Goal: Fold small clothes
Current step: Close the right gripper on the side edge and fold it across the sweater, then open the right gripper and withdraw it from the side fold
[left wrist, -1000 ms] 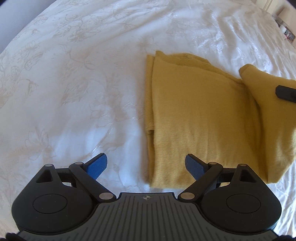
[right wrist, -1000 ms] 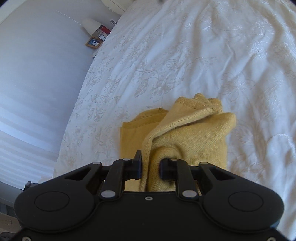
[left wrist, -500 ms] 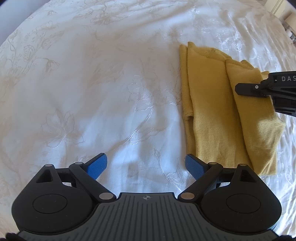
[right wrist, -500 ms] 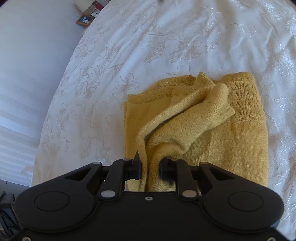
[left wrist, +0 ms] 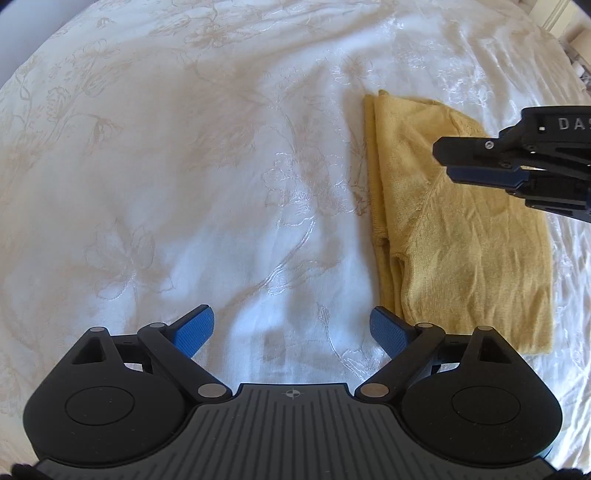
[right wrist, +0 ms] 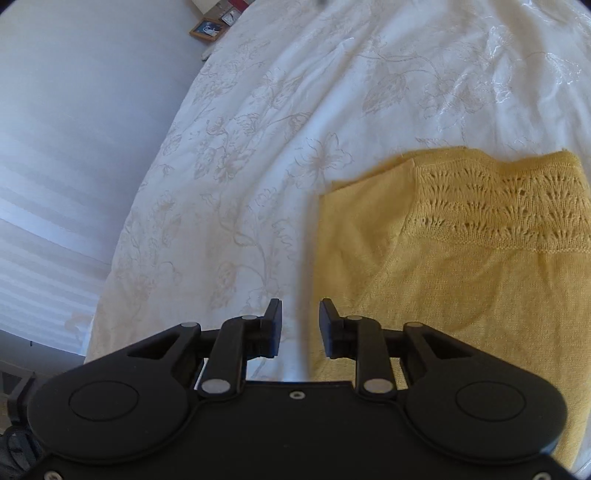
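Garment: the mustard-yellow knitted top (left wrist: 469, 236) is lying folded into a flat oblong on the bed, its lacy openwork band (right wrist: 506, 206) showing along the far end in my right wrist view.
Where it is lying: it is sitting to the right of my left tongs and just beside the right finger of my right tongs, with layered edges stacking along its left side.
Right tongs: my right gripper (right wrist: 301, 325) is slanting down over the near left edge of the top; its jaws have just been opening, and nothing is sitting between them, only bedcover showing in the gap.
Right tongs from the other side: my right gripper (left wrist: 448, 160) is reaching in from the right edge of the left wrist view, hovering over the upper part of the top.
Left tongs: my left gripper (left wrist: 291, 330) is pointing steeply down at bare bedcover, its blue pads (left wrist: 194, 330) standing wide apart and gripping nothing, the right pad just beside the top's near corner.
Bed: the white bedcover with pale embroidered flowers (left wrist: 184, 166) is spreading under everything.
Beyond: a small framed picture (right wrist: 208, 28) is standing past the far edge of the bed.
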A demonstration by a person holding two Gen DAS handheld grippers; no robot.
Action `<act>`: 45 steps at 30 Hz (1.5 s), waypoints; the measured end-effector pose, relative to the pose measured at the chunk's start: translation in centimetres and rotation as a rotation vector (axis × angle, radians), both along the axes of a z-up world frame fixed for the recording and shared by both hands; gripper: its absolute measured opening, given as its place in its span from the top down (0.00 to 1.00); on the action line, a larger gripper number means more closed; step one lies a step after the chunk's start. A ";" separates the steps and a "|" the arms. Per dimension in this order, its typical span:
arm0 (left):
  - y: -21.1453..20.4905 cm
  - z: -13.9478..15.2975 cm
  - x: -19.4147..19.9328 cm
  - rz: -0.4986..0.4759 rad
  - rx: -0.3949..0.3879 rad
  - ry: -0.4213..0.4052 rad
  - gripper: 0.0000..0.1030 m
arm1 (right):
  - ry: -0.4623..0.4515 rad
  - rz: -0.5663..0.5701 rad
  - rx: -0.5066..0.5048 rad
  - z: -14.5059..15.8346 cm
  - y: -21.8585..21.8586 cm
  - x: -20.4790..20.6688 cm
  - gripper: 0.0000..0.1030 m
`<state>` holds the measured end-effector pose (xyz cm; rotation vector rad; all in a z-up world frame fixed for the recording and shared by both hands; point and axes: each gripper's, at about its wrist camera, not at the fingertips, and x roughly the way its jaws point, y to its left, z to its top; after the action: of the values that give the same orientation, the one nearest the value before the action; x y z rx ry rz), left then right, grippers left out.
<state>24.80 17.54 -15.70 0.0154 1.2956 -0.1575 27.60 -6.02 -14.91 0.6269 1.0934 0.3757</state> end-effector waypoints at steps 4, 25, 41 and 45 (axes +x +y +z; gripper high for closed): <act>-0.5 0.6 1.0 -0.024 0.001 -0.024 0.11 | -0.039 -0.057 -0.004 1.5 -2.7 -1.3 0.66; -12.6 -2.9 12.6 -0.206 0.088 -0.127 0.10 | 0.073 -0.083 -0.251 -3.9 -5.9 -9.6 0.27; -8.9 -5.7 13.3 -0.101 -0.024 -0.037 0.00 | -0.012 0.019 -0.273 -1.2 -6.4 -8.7 0.08; -9.2 -5.5 13.7 -0.101 -0.026 -0.031 0.00 | -0.106 0.039 -0.318 0.6 -6.9 -7.6 0.01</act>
<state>38.45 8.30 -21.20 0.0610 1.2625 -0.2596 19.96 -12.91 -14.36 0.3009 1.0376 0.2579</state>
